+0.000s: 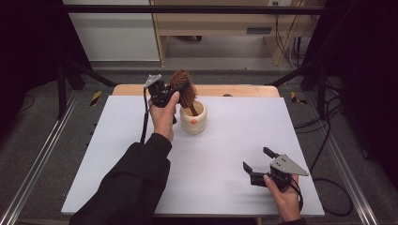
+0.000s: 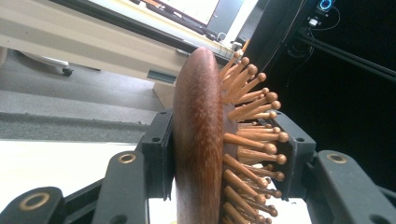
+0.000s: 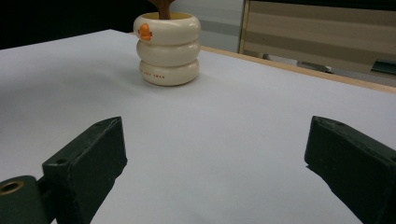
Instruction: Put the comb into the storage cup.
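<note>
A brown wooden hairbrush [image 1: 182,87] with round-tipped pegs stands tilted, its handle down inside a cream ringed cup [image 1: 193,118] with an orange duck mark, at the back middle of the white table [image 1: 234,131]. My left gripper [image 1: 174,92] is shut on the brush head. In the left gripper view the hairbrush [image 2: 198,140] fills the gap of my left gripper [image 2: 224,158], one pad on its smooth back and the other against the pegs. My right gripper [image 1: 256,158] stands open near the front right, pointing toward the cup [image 3: 167,49]; nothing lies inside my right gripper [image 3: 215,163].
The table's wooden back edge [image 1: 244,90] shows beyond the white sheet. Black frame rails [image 1: 42,154] run along both sides, and cables [image 1: 328,140] lie on the floor at the right. A light wooden cabinet [image 1: 211,23] stands behind the table.
</note>
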